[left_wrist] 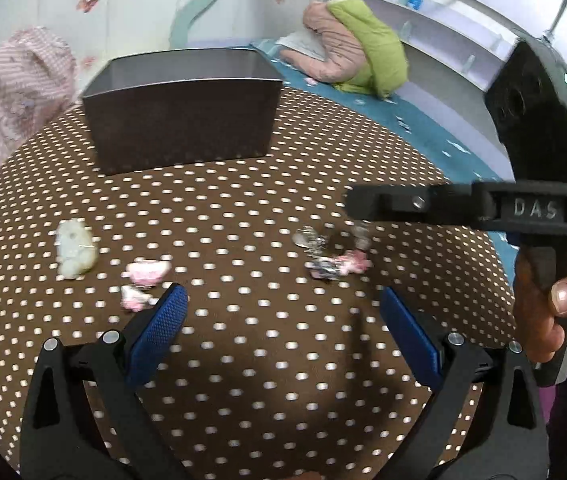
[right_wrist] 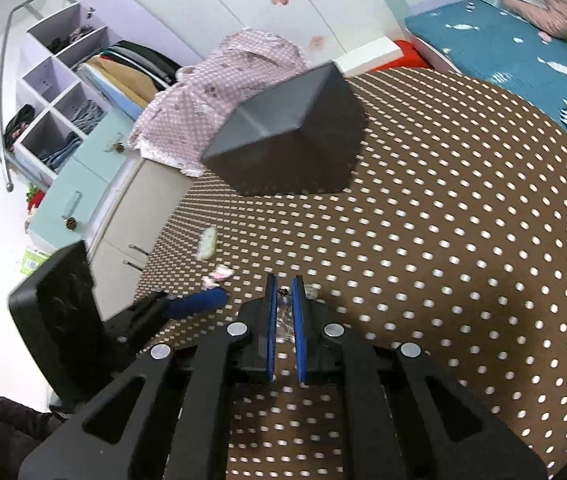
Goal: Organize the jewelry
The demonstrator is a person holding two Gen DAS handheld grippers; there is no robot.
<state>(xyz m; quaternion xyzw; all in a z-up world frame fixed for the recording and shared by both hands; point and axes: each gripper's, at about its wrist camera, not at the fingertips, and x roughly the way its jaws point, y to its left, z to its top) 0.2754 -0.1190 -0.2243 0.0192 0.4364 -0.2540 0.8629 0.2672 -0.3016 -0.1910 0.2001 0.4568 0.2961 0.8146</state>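
A dark grey open box (left_wrist: pixel 179 108) stands at the far side of the dotted brown table (left_wrist: pixel 243 360); it also shows in the right wrist view (right_wrist: pixel 283 144). Loose jewelry lies on the table: a pale green piece (left_wrist: pixel 74 254), pink pieces (left_wrist: pixel 145 276), and a silvery and pink cluster (left_wrist: pixel 331 252). My left gripper (left_wrist: pixel 283 312) is open and empty, low over the table in front of them. My right gripper (right_wrist: pixel 284 292) is shut on a small clear jewelry piece (right_wrist: pixel 283 312); in the left wrist view its finger (left_wrist: pixel 367 200) sits over the cluster.
A pink checked cloth (right_wrist: pixel 219 92) lies behind the box at the table's far left. A blue mat (left_wrist: pixel 443 140) with a pink and green pillow (left_wrist: pixel 355 48) is beyond the table. Shelves (right_wrist: pixel 55 92) and a cabinet (right_wrist: pixel 83 184) stand to the left.
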